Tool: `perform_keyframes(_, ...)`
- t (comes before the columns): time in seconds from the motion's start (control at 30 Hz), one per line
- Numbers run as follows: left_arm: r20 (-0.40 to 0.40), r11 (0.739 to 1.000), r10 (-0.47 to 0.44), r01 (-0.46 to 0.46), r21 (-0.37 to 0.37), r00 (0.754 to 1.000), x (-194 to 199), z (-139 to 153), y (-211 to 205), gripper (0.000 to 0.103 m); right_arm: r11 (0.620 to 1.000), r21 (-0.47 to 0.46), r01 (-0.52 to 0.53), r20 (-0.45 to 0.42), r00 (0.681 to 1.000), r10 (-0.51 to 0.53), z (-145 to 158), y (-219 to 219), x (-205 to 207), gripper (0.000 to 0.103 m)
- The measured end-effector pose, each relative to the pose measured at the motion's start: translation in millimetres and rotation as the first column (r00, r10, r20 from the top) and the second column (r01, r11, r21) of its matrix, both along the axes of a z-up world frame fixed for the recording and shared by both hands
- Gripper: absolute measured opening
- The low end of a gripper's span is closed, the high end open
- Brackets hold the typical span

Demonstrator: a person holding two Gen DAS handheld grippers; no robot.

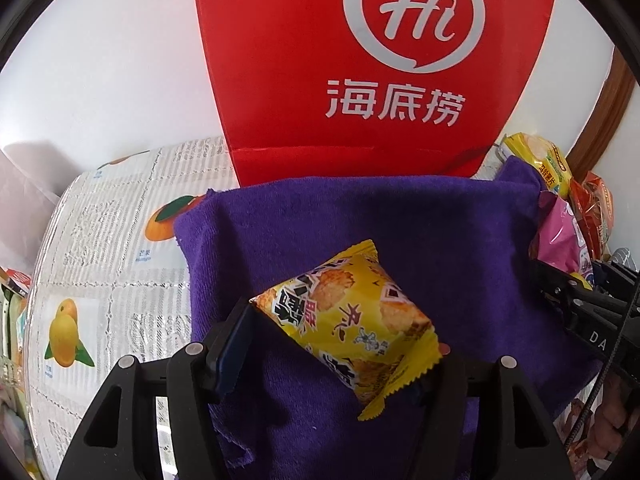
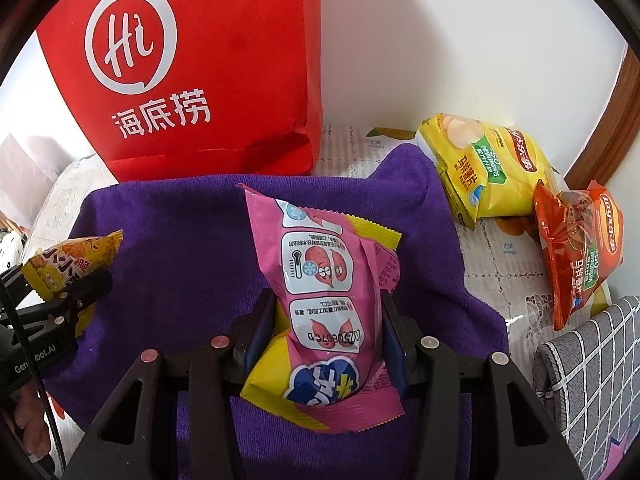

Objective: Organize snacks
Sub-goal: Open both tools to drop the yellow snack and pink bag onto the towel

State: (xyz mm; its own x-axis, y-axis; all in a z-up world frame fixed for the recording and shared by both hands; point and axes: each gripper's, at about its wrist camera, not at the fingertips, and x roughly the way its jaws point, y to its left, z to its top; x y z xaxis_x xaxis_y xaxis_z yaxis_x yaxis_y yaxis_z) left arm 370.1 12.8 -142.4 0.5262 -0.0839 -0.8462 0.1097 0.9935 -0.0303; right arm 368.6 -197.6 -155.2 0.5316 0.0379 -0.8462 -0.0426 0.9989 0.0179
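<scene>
My left gripper [image 1: 340, 344] is shut on a small yellow snack packet [image 1: 352, 312] and holds it over the purple towel [image 1: 460, 240]. The packet also shows at the left of the right wrist view [image 2: 68, 264]. My right gripper [image 2: 328, 320] is shut on a pink snack bag [image 2: 328, 288], which stands upright between the fingers over the same towel [image 2: 180, 232]. The pink bag also shows at the right edge of the left wrist view [image 1: 560, 236]. A red paper bag with a white logo [image 1: 372, 64] stands behind the towel against the wall, and it shows in the right wrist view too [image 2: 200, 72].
A yellow chip bag [image 2: 488, 168] and an orange chip bag [image 2: 580, 244] lie on the fruit-print tablecloth [image 1: 108, 240] to the right of the towel. A grey checked cushion [image 2: 592, 368] is at the right front. White wall stands behind.
</scene>
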Motion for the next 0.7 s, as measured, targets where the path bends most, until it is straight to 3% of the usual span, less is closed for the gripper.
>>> perform_keyframes(0.13, -0.01, 1.0, -0.003, 0.003, -0.026, 1.0, -3.5, 0.5, 1.2, 0.069, 1.0, 0.021, 0.005, -0.017, 1.0, -0.005, 0.6, -1.2, -3.0, 0.052)
perform_keyframes(0.3, 0.013, 1.0, 0.001, -0.001, -0.022, 1.0, -12.5, 8.8, 0.8, 0.079, 0.998, 0.055, 0.014, -0.007, 1.0, -0.014, 11.4, -5.5, -12.2, 0.063)
perform_keyframes(0.7, 0.073, 1.0, -0.006, 0.005, 0.004, 0.997, -53.7, 55.0, -4.3, 0.079, 0.997, 0.067, 0.042, 0.084, 0.995, -0.048, 64.5, -14.8, -58.9, 0.063)
